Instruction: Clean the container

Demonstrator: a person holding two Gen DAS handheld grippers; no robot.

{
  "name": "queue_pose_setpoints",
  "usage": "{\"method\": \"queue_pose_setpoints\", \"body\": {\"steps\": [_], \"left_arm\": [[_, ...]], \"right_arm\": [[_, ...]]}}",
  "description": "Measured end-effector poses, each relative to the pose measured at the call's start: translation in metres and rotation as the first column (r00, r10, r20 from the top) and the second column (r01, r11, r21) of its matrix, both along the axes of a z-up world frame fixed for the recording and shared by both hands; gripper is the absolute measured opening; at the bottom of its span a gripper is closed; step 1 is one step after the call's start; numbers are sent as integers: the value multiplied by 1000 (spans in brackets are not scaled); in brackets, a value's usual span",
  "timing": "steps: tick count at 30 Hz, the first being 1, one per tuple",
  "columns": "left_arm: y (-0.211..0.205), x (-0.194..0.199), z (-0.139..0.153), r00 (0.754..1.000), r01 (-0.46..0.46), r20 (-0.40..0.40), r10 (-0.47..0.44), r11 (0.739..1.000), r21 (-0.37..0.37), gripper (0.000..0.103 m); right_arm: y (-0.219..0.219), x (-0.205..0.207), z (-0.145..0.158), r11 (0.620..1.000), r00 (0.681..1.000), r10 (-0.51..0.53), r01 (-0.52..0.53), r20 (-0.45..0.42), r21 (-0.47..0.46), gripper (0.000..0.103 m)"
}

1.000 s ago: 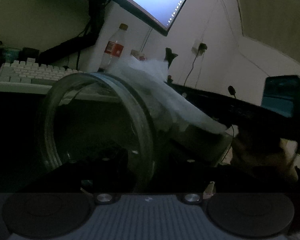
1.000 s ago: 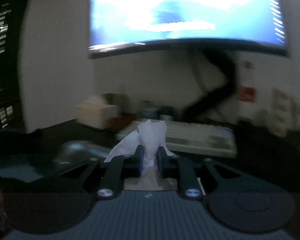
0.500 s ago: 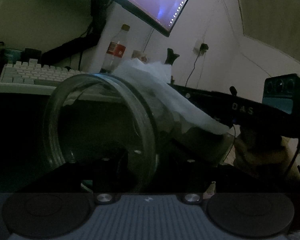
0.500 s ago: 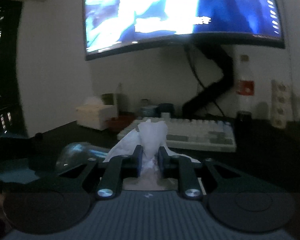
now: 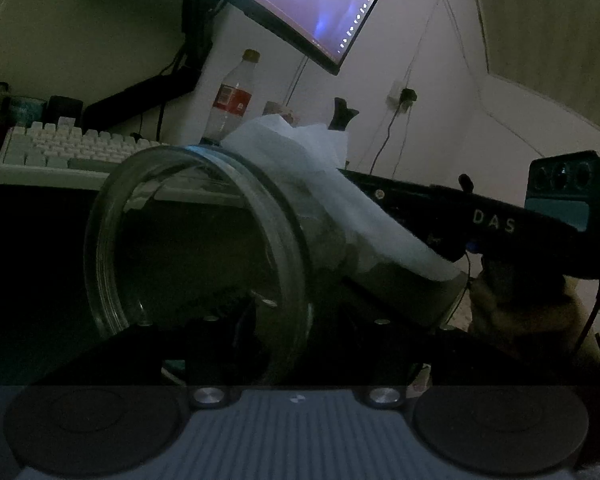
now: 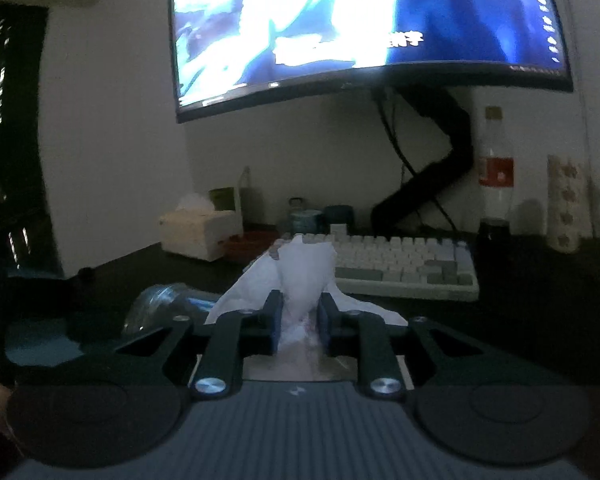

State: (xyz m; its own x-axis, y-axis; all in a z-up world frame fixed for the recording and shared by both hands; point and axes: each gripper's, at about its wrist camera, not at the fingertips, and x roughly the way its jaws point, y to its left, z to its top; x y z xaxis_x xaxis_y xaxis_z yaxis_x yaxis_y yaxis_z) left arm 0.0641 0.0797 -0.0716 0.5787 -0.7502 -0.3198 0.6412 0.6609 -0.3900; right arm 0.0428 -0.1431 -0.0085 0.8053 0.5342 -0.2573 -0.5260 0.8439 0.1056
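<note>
Left wrist view shows a clear round glass container [image 5: 196, 248] lying on its side close to the lens, its open rim turned toward the camera, held up above the dark counter [image 5: 32, 248]. The left gripper [image 5: 296, 320] has its black fingers [image 5: 236, 320] on either side of the jar's wall, though in the dim light the contact itself is hard to make out. A crumpled white tissue [image 5: 324, 192] lies against the jar's outer side, pinched by the right gripper [image 5: 384, 196], which reaches in from the right with a hand [image 5: 532, 312] below it. Right wrist view shows the same tissue [image 6: 304, 280] bunched between the right gripper's [image 6: 299, 324] blue-padded fingers [image 6: 275, 320], which sit narrowly apart and squeeze the paper; the jar [image 6: 168, 304] appears low on the left. Behind stand a white keyboard [image 6: 404, 264], a clear plastic bottle with a red label [image 6: 496, 172], a pale tissue box [image 6: 200, 232] and a curved lit monitor [image 6: 364, 20].
</note>
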Motion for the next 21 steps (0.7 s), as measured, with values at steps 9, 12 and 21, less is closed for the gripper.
{"method": "queue_pose_setpoints", "body": {"steps": [9,12,21], "left_arm": [[-1,-1,0,1000,4,5,-4,1000,0,44],[-1,0,0,1000,1,4,-1,1000,-1,44],[-5,0,0,1000,-28,13,28,999,15,44]], "right_arm": [[22,-15,1,990,989,139,-138,48,-32,22],[0,-3,-3,999,999,39,-39,16,-6,22],[24,-17,1,988,987,154,-155,37,15,24]]}}
